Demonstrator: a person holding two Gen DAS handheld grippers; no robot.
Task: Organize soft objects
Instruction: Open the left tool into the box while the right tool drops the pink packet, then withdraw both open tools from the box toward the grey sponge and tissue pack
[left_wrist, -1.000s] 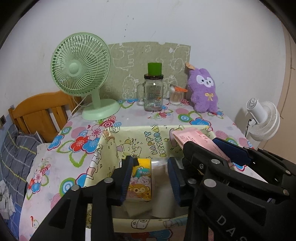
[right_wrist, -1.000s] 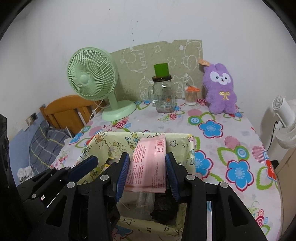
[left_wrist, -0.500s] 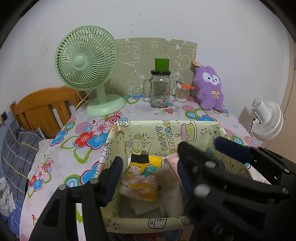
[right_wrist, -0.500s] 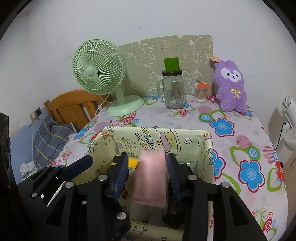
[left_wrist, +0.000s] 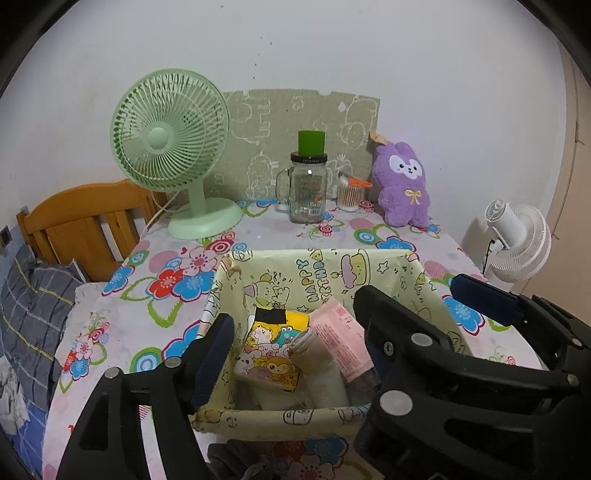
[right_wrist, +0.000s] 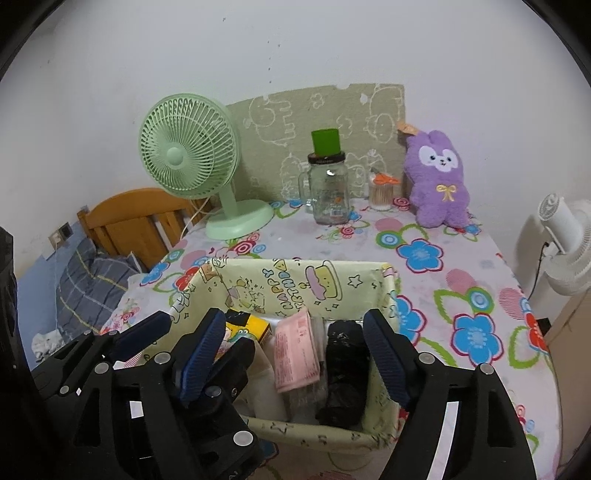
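A pale yellow fabric basket (left_wrist: 317, 269) (right_wrist: 306, 277) with cartoon print stands on the flowered table. In it lie a yellow cartoon packet (left_wrist: 271, 350) (right_wrist: 243, 326), a pink packet (left_wrist: 341, 341) (right_wrist: 297, 354), a beige roll (left_wrist: 314, 354) and a black bundle (right_wrist: 345, 373). My left gripper (left_wrist: 295, 354) is open and empty above the basket's near side. My right gripper (right_wrist: 295, 354) is open and empty over the pink packet and black bundle. A purple plush bunny (left_wrist: 402, 188) (right_wrist: 439, 181) sits at the table's back right.
A green desk fan (left_wrist: 173, 155) (right_wrist: 188, 158), a glass jar mug with a green cup on it (left_wrist: 308, 184) (right_wrist: 328, 184) and a cotton swab jar (left_wrist: 349, 194) stand at the back. A white fan (left_wrist: 517, 240) is off the right edge, a wooden bed frame (left_wrist: 85, 221) at left.
The right gripper opened and let go of the pink packet, which now lies in the basket. The left gripper opened wider. Both pulled back and up slightly.
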